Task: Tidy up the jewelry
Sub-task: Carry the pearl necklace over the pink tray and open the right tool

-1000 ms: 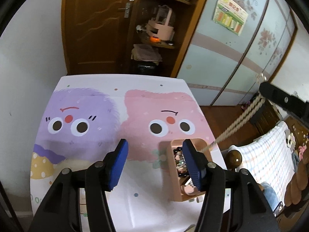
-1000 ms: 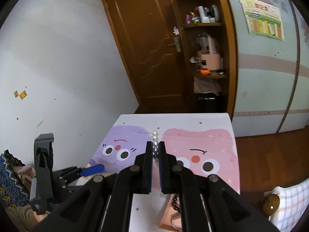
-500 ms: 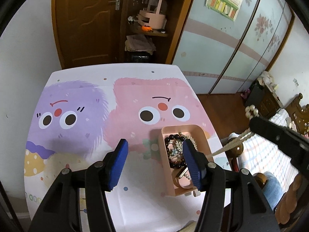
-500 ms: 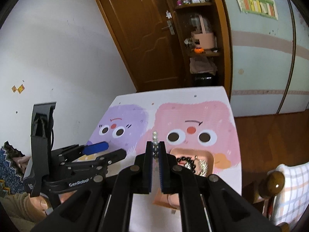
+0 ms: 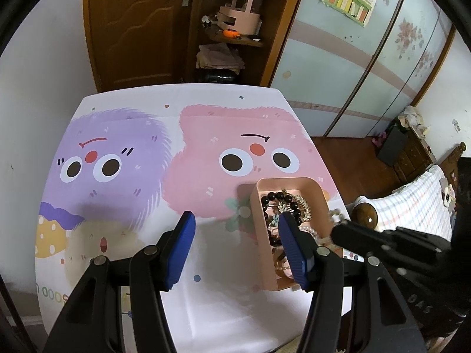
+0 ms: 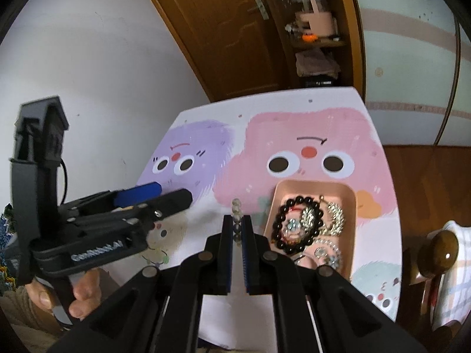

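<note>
A pink tray [image 6: 312,184] sits on the table's right side and holds a black bead bracelet [image 6: 297,223] and several silver and gold pieces. My right gripper [image 6: 237,219] is shut on a pale pearl strand [image 6: 236,204], whose beads stick up past the tips, just left of the tray. In the left wrist view the right gripper [image 5: 338,231] comes in low at the tray's [image 5: 282,181] right rim, with pearl beads [image 5: 335,213] by its tip. My left gripper [image 5: 235,216] is open above the cloth, its right pad over the tray's near left side, holding nothing.
A cartoon tablecloth [image 5: 123,147] with a purple and a pink monster covers the table. A bedpost knob [image 5: 365,217] and a checked bed stand to the right. Behind the table are a brown door [image 5: 132,29] and shelves. A hand [image 6: 85,294] grips the left tool.
The right gripper has sunk with the pearl strand from high at the right down to the tray's side. The left gripper has dropped a little, and the tray shows more fully.
</note>
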A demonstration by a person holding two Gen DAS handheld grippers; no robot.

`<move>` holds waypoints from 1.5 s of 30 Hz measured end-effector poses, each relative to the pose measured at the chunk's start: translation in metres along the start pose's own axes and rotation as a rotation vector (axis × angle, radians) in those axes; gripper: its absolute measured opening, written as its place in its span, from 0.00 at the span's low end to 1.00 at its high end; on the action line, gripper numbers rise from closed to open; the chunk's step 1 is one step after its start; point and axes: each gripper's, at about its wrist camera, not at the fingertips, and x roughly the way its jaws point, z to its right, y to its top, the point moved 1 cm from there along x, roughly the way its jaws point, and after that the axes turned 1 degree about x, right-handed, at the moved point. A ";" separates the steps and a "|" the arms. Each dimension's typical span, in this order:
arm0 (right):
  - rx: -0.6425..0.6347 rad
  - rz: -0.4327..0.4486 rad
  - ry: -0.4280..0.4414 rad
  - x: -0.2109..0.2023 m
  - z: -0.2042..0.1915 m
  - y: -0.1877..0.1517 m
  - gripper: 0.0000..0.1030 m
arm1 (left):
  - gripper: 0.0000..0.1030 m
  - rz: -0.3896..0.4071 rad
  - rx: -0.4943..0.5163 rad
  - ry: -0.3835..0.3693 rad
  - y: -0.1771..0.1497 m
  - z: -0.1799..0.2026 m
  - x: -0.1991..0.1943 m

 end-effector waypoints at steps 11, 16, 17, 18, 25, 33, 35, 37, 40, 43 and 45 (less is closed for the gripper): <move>0.055 -0.032 0.035 0.009 0.006 0.000 0.05 | 0.55 -0.011 -0.008 -0.005 -0.001 -0.002 0.005; 0.059 -0.008 0.064 0.000 0.002 0.007 0.05 | 0.55 -0.016 -0.014 -0.007 -0.004 -0.004 0.007; 0.059 -0.005 0.064 0.000 0.001 0.008 0.05 | 0.55 -0.017 -0.014 -0.007 -0.004 -0.004 0.008; 0.061 -0.002 0.064 0.000 0.001 0.009 0.05 | 0.55 -0.019 -0.014 -0.008 -0.004 -0.004 0.008; 0.103 -0.030 0.057 0.012 0.007 0.009 0.05 | 0.55 -0.024 -0.021 -0.010 -0.004 -0.007 0.011; 0.114 -0.076 0.049 0.026 0.013 0.004 0.05 | 0.55 -0.038 -0.025 -0.013 -0.006 -0.010 0.015; 0.118 -0.087 0.045 0.029 0.015 0.003 0.05 | 0.55 -0.039 -0.022 -0.013 -0.006 -0.009 0.016; 0.122 -0.101 0.042 0.032 0.017 0.001 0.05 | 0.55 -0.041 -0.023 -0.014 -0.005 -0.009 0.016; 0.127 -0.122 0.033 0.036 0.019 -0.003 0.06 | 0.55 -0.043 -0.024 -0.013 -0.004 -0.010 0.017; 0.135 -0.141 0.028 0.039 0.021 -0.007 0.06 | 0.55 -0.049 -0.022 -0.013 -0.005 -0.009 0.019; 0.141 -0.152 0.025 0.041 0.023 -0.009 0.06 | 0.55 -0.050 -0.019 -0.012 -0.005 -0.008 0.019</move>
